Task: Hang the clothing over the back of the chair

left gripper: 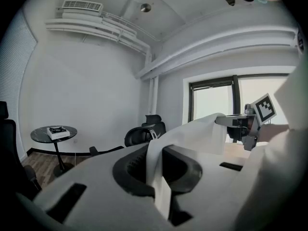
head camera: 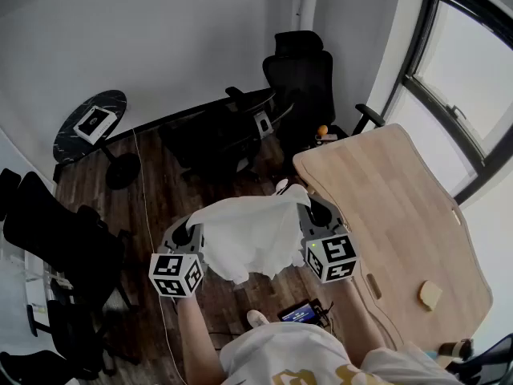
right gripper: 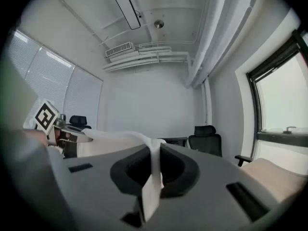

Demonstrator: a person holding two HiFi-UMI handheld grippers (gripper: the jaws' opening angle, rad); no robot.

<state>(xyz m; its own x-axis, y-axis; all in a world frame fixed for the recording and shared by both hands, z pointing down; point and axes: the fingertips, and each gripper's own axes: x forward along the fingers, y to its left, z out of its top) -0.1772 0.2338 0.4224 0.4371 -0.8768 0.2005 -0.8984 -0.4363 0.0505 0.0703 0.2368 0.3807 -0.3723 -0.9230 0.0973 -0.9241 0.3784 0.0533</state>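
A white garment (head camera: pixel 250 235) hangs spread between my two grippers, in the air over the wooden floor. My left gripper (head camera: pixel 195 226) is shut on its left edge, and the cloth (left gripper: pixel 159 177) runs up out of the closed jaws. My right gripper (head camera: pixel 308 208) is shut on the right edge, where a fold of cloth (right gripper: pixel 154 170) is pinched between the pads. Both grippers point nearly level. A black office chair (head camera: pixel 215 139) stands ahead of the garment, its back turned my way. A second high-backed black chair (head camera: pixel 300 74) stands behind it near the wall.
A light wooden table (head camera: pixel 401 215) fills the right side, close to my right gripper. A round black side table (head camera: pixel 76 135) with a white box (head camera: pixel 94 121) stands at far left. Dark chairs (head camera: pixel 56 239) crowd the near left. A small device (head camera: pixel 299 313) lies on the floor by my feet.
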